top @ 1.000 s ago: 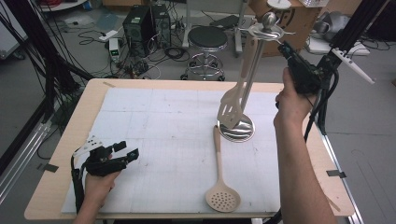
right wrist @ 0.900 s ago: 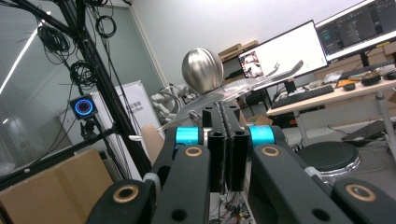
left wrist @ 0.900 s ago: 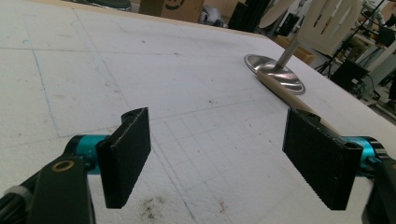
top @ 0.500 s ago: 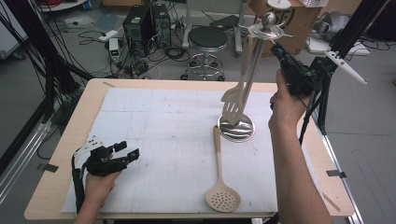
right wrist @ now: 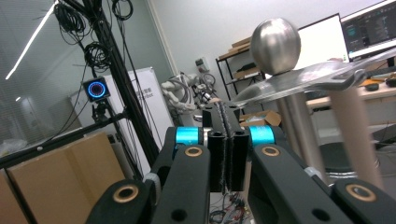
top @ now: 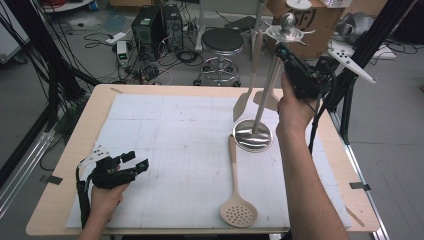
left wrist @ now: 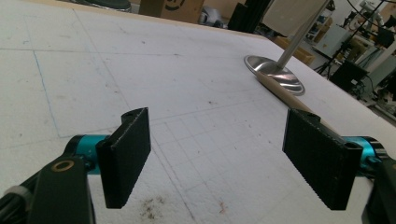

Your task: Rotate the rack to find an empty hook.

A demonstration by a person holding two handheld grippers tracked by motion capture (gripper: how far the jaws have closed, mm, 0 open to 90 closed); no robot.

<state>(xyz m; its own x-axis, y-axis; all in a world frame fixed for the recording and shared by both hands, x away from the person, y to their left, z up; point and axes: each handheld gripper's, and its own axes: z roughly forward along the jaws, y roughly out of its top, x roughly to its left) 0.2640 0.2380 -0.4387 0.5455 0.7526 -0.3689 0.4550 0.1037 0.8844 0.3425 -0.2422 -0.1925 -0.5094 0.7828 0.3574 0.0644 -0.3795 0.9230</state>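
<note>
- We held our right gripper [top: 286, 52] shut on nothing, high up by the top of the utensil stand [top: 253, 135].
- The slotted spoon [top: 238, 192] lay flat below it, handle pointing at the stand's base.
- Our left gripper [top: 136, 162] stayed wide open, well apart from the spoon.
</note>
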